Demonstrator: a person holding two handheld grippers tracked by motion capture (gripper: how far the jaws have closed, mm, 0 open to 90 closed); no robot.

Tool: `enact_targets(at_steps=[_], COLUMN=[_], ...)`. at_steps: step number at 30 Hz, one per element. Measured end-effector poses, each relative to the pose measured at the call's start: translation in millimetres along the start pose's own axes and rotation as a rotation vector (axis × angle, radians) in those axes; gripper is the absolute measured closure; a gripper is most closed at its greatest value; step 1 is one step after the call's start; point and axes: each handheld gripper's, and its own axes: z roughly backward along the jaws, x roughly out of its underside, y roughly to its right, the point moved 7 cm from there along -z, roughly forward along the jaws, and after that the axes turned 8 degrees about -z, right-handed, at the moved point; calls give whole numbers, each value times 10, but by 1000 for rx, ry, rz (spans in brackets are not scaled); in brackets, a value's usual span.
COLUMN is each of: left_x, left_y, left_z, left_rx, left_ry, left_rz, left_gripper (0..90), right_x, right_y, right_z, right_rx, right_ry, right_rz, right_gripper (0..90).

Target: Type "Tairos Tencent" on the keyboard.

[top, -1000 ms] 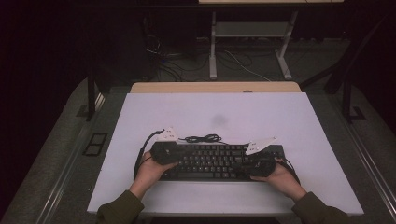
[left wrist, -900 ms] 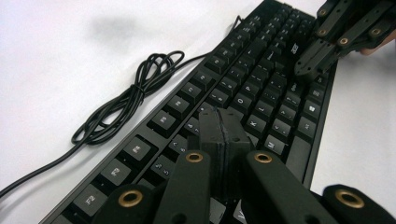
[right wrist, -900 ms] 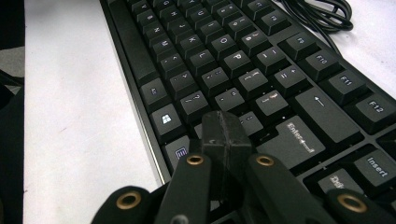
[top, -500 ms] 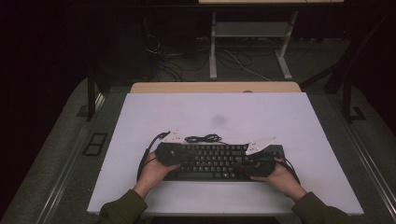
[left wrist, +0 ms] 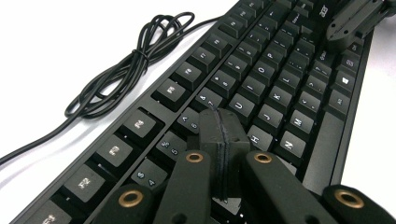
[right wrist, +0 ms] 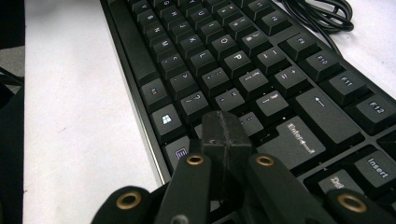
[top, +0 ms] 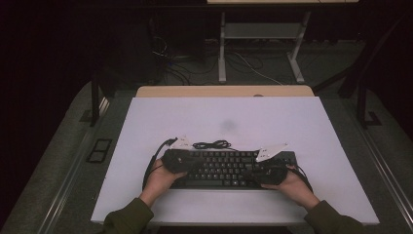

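Observation:
A black keyboard [top: 229, 168] lies on the white table near the front edge, its coiled black cable [top: 212, 145] just behind it. My left gripper [top: 187, 163] hovers over the keyboard's left part, jaws shut with nothing between them. In the left gripper view its tips [left wrist: 222, 126] sit just above the middle letter keys of the keyboard [left wrist: 261, 74], with the cable [left wrist: 126, 65] to the left. My right gripper [top: 260, 170] is over the keyboard's right part, also shut and empty. In the right gripper view its tips [right wrist: 223, 128] hang above the keys near Enter on the keyboard [right wrist: 243, 60].
The white table top [top: 224, 119] stretches far behind the keyboard. A wooden edge [top: 224, 91] runs along its back. Beyond it stand a metal frame [top: 263, 34] and loose cables on the dark floor. Grey floor borders the table on both sides.
My left gripper has shifted slightly to the right over the keyboard. The right gripper and the keyboard stay where they were.

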Motion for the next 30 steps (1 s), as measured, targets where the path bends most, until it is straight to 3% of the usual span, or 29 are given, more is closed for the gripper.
enact_targets(at_steps=[14,18,24,28,30], left_x=[12,-55,-60,-67,-68], left_y=[7,24,23,28,27], left_z=[-5,61,98,134,158], left_rx=[-2,1,6,6,3], left_ry=[-15,28,51,79,91], left_rz=[-11,-7,5,21,23], left_gripper=[893,892,891,817,694], right_x=[1,1,1,2,4], right_y=[-1,-1,2,2,2], right_z=[0,-1,0,1,3], right_rx=[1,0,-2,-1,-2], right_ry=[0,1,1,1,1], right_rz=[0,0,0,0,1], right_gripper=[893,893,893,893,893])
